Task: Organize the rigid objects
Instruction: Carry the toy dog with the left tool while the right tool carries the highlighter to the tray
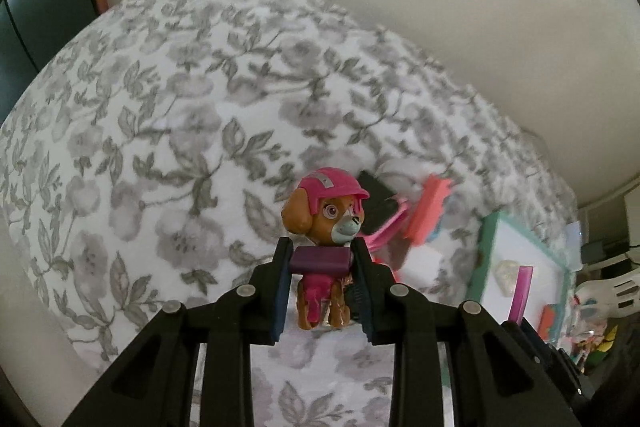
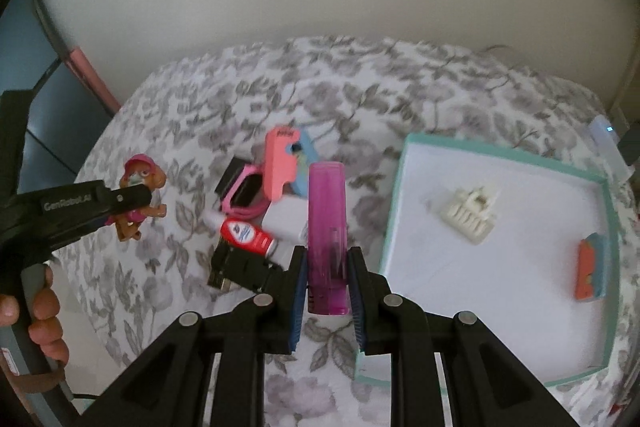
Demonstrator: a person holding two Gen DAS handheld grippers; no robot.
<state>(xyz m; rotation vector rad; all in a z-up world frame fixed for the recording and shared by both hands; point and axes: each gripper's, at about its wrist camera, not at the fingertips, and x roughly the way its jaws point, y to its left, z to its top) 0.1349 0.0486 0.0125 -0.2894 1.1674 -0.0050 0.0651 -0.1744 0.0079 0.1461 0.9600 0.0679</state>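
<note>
Between blurred toys, left gripper [image 1: 320,285] seemingly clamps puppy figure [image 1: 326,227].

- Soft, even indoor light fills both my views; I can't tell where it comes from.
- Shadows are faint, with no glare on the floral bedspread [image 1: 168,131].
- The fisheye bends the bedspread's far edge into a dome, and the frame corners go black.
- The pile of things near the teal box [image 2: 606,267] looks smeared, perhaps motion blur, in my left view.
</note>
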